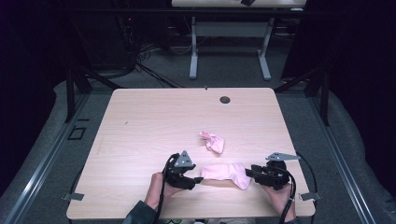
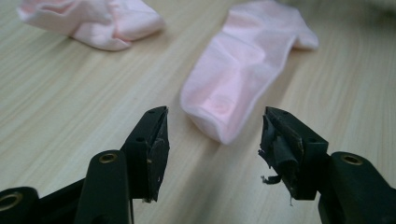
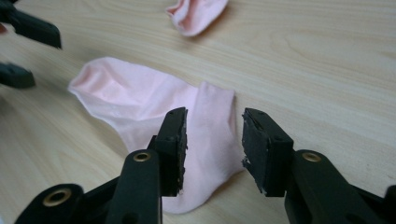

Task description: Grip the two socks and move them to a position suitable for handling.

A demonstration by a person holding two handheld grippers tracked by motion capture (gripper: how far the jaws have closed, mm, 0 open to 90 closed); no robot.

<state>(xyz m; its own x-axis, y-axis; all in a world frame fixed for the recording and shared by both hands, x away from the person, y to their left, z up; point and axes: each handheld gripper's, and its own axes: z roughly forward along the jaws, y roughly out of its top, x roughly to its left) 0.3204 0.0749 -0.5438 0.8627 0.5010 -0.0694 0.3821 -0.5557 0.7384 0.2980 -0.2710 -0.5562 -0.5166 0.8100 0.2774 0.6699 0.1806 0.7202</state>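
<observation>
Now the left gripper stands with its jaws apart, the toe end of the flat pink sock just ahead between them, untouched. Opposite, the right gripper has its jaws parted too, over the sock's other end, pads clear of the cloth. Beyond both lies a crumpled pink sock on the wooden table.
</observation>
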